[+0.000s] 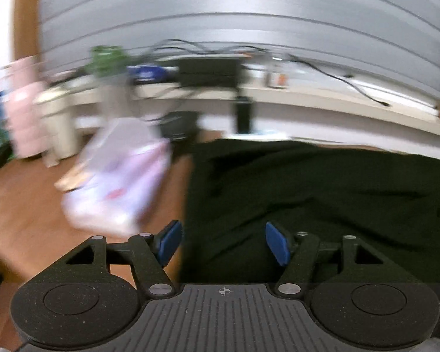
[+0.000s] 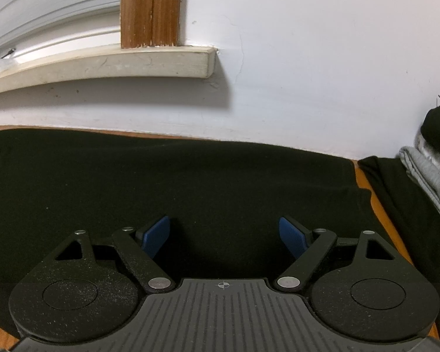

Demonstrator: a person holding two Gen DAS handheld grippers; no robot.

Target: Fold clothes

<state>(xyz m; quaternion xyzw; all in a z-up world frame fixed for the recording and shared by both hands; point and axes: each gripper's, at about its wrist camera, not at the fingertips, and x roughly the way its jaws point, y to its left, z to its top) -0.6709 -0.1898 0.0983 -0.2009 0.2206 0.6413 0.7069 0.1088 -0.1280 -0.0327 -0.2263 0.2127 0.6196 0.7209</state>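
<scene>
**Both grippers spread wide over a dark garment on a wooden surface**

In the left wrist view, the left gripper sits at the bottom centre of the frame with its jaws released, the two blue pads standing well apart and nothing between them. The dark garment fills the lower right and centre of the frame, lying wrinkled on the wooden surface. Its left edge runs up the frame just beside the left-hand pad, so the gap between the jaws lies over cloth while the left pad sits at the border of cloth and wood. Whether the pads touch the fabric cannot be told. The upper and left parts of this view are blurred: a pale lilac bag shows left of centre, and a window sill with cables crosses the middle.

In the right wrist view, the right gripper is likewise at the bottom centre, jaws released and holding nothing. The dark garment spreads across the whole middle band of the frame, flat and fairly smooth, and lies under and ahead of both pads. Its right edge ends toward the right of the frame, where a strip of the wooden surface shows. Beyond that strip, at the right edge, stands a pile of folded clothes, grey and black. A white wall fills the upper frame.
</scene>
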